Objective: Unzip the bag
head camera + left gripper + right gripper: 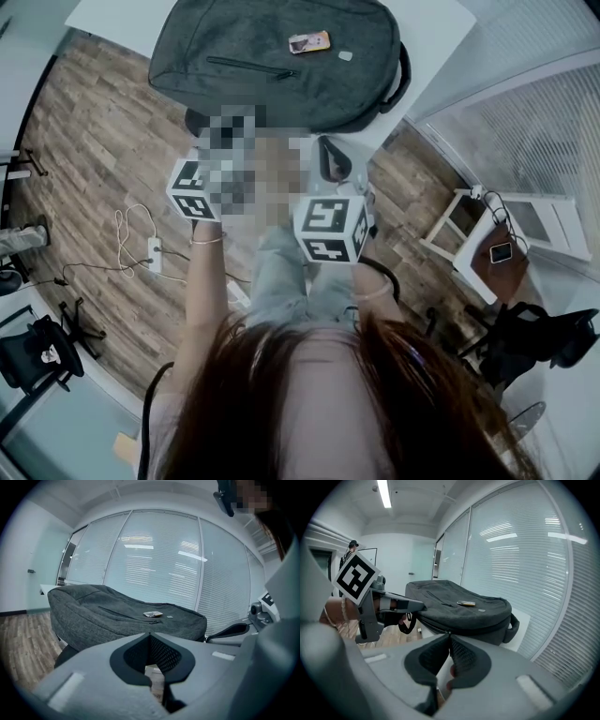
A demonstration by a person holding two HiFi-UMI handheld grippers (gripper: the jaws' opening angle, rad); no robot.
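A dark grey backpack (272, 56) lies flat on a white table (112, 23). Its front-pocket zipper (246, 67) is closed, with the pull (286, 73) at the right end. A small orange tag (308, 42) lies on top of the bag. Both grippers hover in front of the table edge, short of the bag and touching nothing. My left gripper (150, 633) is shut and empty, its marker cube (192, 190) showing in the head view. My right gripper (450, 633) is also shut and empty, with its cube (333, 228) beside the left one. The bag's carry handle (403, 80) sticks out to the right.
Wooden floor below holds a power strip (153, 253) with loose cables. A black chair (37, 352) stands at the left. A white stand (469, 234) with a phone (502, 251) is at the right. Blinds cover the windows (154, 569) behind the table.
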